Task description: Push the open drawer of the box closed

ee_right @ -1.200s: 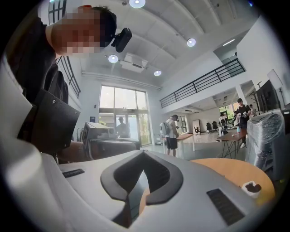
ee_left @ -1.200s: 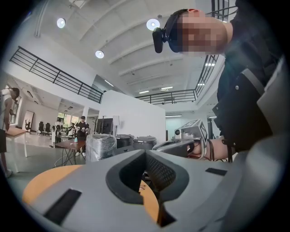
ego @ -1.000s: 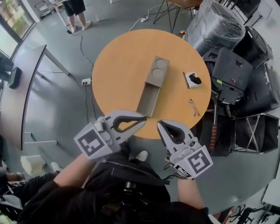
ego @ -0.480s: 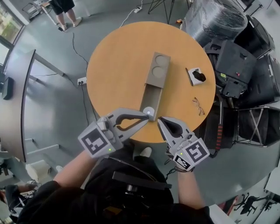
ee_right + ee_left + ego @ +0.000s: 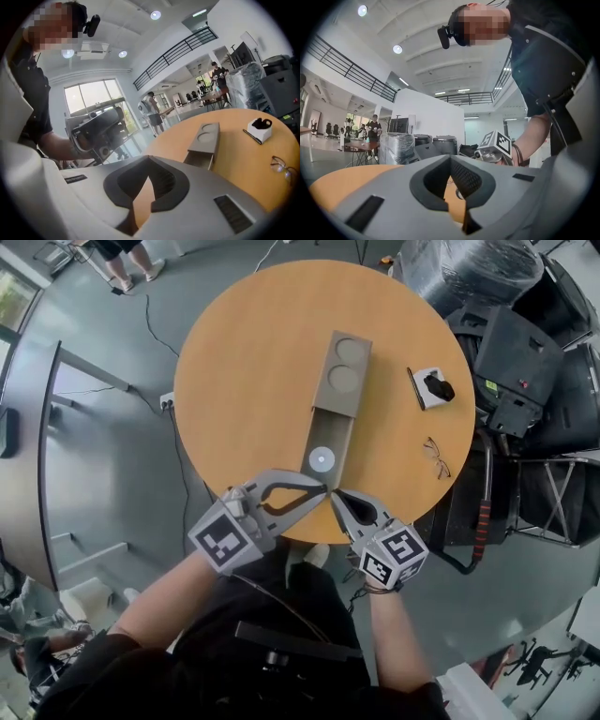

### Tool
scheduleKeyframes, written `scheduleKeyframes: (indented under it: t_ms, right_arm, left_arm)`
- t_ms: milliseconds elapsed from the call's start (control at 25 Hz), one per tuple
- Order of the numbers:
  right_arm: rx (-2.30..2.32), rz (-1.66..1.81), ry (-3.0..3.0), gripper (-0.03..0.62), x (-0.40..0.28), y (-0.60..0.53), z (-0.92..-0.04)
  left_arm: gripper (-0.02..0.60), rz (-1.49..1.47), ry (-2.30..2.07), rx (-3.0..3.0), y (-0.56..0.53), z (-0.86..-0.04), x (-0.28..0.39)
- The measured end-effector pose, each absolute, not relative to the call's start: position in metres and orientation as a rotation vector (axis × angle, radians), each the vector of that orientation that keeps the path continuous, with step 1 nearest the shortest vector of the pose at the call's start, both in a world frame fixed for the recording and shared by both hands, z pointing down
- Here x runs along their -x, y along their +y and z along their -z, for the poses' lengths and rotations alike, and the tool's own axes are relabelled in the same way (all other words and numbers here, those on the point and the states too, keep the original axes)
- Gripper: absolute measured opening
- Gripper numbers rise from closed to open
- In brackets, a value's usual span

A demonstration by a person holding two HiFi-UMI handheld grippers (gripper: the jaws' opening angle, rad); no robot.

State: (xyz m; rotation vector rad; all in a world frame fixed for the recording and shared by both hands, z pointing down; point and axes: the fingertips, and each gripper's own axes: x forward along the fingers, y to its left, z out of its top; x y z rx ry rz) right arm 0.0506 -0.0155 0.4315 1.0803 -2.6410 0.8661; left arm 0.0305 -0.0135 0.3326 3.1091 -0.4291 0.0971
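Observation:
A long grey box (image 5: 343,367) with two round recesses on top lies on the round orange table (image 5: 244,381). Its drawer (image 5: 323,451) is pulled out toward me, and a white disc (image 5: 322,460) lies inside. Both grippers are at the table's near edge, just in front of the drawer's end. The left gripper (image 5: 317,488) is shut on nothing, as is the right gripper (image 5: 336,496), and their tips almost meet. I cannot tell whether they touch the drawer. The right gripper view shows the box (image 5: 206,136) with its open drawer front (image 5: 199,160) ahead.
A small white box with a black object (image 5: 431,387) and a pair of glasses (image 5: 437,457) lie on the table's right side. Black cases and wrapped equipment (image 5: 525,362) crowd the floor on the right. A person (image 5: 117,259) stands far off.
Both grippers have moved forward from below the table edge up to the drawer's near end, and their tips have drawn together. The white disc in the drawer has come into view.

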Motion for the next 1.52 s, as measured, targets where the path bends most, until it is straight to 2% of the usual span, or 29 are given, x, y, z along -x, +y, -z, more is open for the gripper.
scheduleKeyframes:
  t_ms: [360,840,1520]
  right_arm:
    - [-1.063,-1.068,-2.513,0.005,-0.045,-0.002,-0.526]
    - [-1.045,-1.278,-2.362,0.005,-0.038,0.012,-0.613]
    - [-1.057,-1.398,-2.253,0.005,-0.026,0.006,-0.642]
  left_arm:
    - [0.028,-0.158,-0.429,-3.055,-0.014,-0.414,-0.036]
    - [0.028,-0.266,-0.447,-2.966,-0.015,-0.479,-0.038]
    - [0.028,-0.267,-0.447,-2.935,-0.025,-0.494,-0.04]
